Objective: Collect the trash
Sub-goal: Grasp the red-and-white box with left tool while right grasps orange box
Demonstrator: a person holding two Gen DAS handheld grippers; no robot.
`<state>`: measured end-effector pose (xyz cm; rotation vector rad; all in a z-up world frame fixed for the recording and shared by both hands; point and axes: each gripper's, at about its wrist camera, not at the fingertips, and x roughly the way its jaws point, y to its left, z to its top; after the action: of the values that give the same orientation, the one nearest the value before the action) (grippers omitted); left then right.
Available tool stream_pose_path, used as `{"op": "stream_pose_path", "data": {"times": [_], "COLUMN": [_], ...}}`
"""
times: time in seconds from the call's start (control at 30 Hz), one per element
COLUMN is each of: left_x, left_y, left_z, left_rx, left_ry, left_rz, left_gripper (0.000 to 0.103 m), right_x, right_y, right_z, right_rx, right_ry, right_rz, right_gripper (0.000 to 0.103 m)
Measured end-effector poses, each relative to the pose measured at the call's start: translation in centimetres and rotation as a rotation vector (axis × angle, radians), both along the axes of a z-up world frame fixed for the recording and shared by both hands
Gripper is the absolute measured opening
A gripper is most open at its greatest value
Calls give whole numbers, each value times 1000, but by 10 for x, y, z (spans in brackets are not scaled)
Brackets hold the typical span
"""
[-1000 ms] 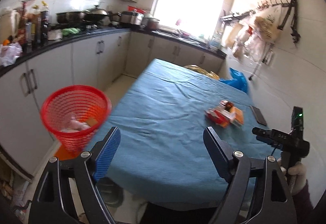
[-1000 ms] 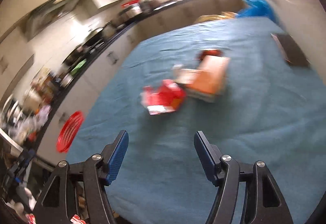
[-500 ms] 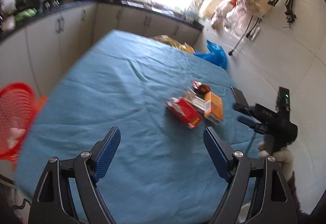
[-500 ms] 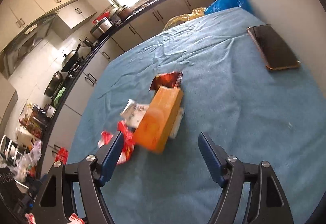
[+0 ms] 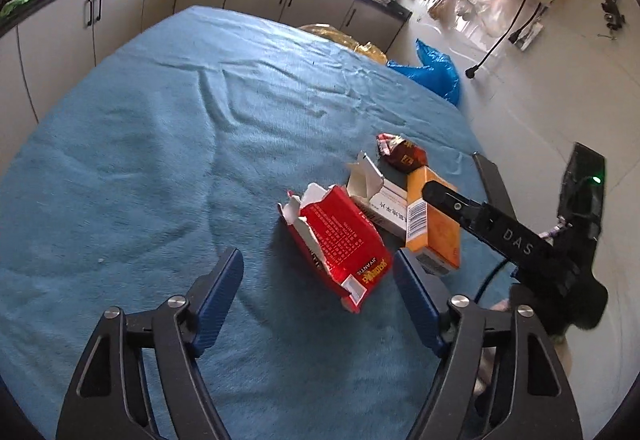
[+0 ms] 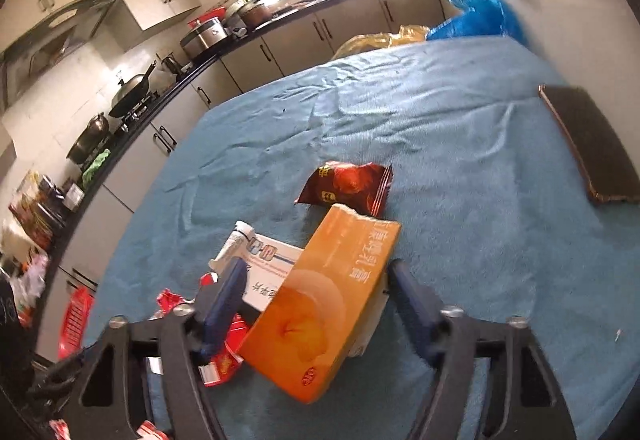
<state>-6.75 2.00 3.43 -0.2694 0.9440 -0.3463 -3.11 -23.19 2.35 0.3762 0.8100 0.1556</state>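
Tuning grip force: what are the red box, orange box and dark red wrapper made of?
Red box: thin printed cardboard, slightly glossy; torn end shows white ragged edges.
Orange box: similar glossy printed carton, crisp folds.
Dark red wrapper: likely plastic or foil film; shiny, crinkled, serrated edge.

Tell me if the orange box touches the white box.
Touching. The right wrist view shows the orange box overlapping the white box; the left wrist view shows them pressed side by side, no cloth between.
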Motion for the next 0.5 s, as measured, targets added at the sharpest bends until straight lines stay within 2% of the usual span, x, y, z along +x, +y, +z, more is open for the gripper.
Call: {"op": "stream_pose_path", "data": {"times": [0.13,0.27,0.37,0.4,0.43,0.47,0.5], "left_x": [8,14,20,20,20,19,20], "left_y": [-8,-17,-20,-20,-20,-20,-22], "left_z": [-6,-12,-17,-19,-19,-20,-22], "left_rx": [-1,-18,-45,-57,-62,-59,-52], "left_ry": [20,39,61,63,59,55,62], "left_rz": [1,-10,-4,-2,-2,-6,-20], "left_gripper": [59,57,57,57,47,20,10], "right_x": [-5,-10,-8,-8,-8,-8,-7], "right_y": [-7,-9,-7,-6,-5,-6,-8], "right_z": [-2,-3,-3,-3,-3,-4,-5], "right_rx": [16,19,6,-5,-16,-20,-11], "right_ry": [-20,-37,-53,-57,-60,-58,-53], "right_rz": [2,-13,-7,-5,-5,-8,-12], "right_gripper": [35,32,32,35,38,46,53]}}
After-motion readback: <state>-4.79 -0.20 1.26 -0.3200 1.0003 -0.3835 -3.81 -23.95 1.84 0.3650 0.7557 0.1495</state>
